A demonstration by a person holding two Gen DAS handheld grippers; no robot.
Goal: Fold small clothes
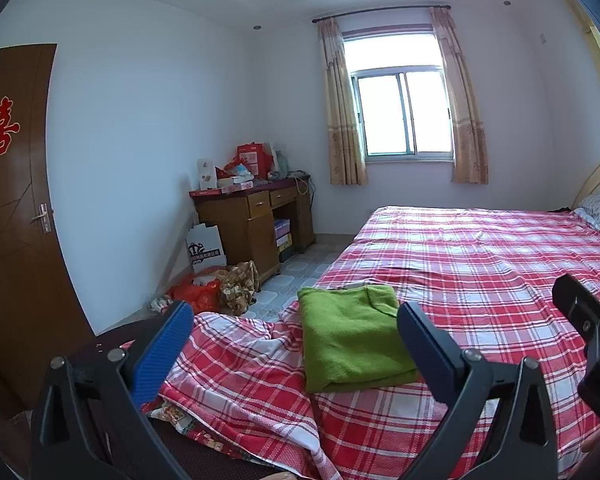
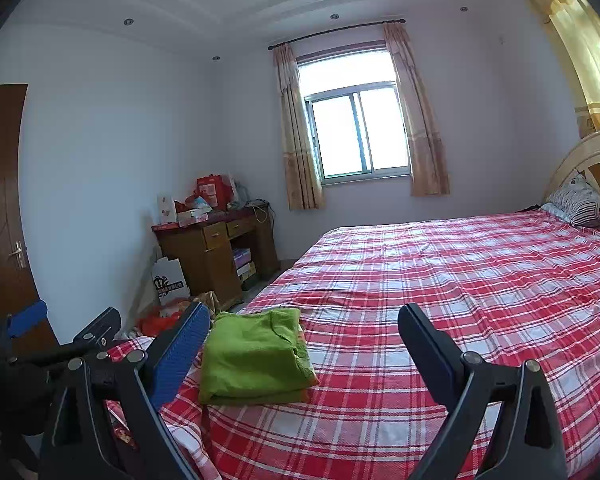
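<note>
A green garment point(image 1: 350, 336) lies folded into a neat rectangle on the red plaid bed sheet point(image 1: 480, 264), near the bed's left corner. My left gripper point(image 1: 296, 322) is open, held above the sheet, with the garment between and beyond its fingers and nothing gripped. In the right wrist view the same green garment point(image 2: 256, 354) sits just right of the blue left fingertip point(image 2: 188, 344). My right gripper point(image 2: 304, 320) is open and empty over the plaid sheet point(image 2: 440, 280). The right gripper's body point(image 1: 588, 316) shows at the left view's right edge, and the left gripper's body point(image 2: 60, 340) at the right view's left edge.
A wooden desk point(image 1: 256, 216) piled with boxes stands by the far wall under the window side. Bags and a crumpled cloth point(image 1: 236, 284) lie on the tiled floor beside the bed. A brown door point(image 1: 12, 220) is at the left. Pillows point(image 2: 580, 200) rest by the headboard.
</note>
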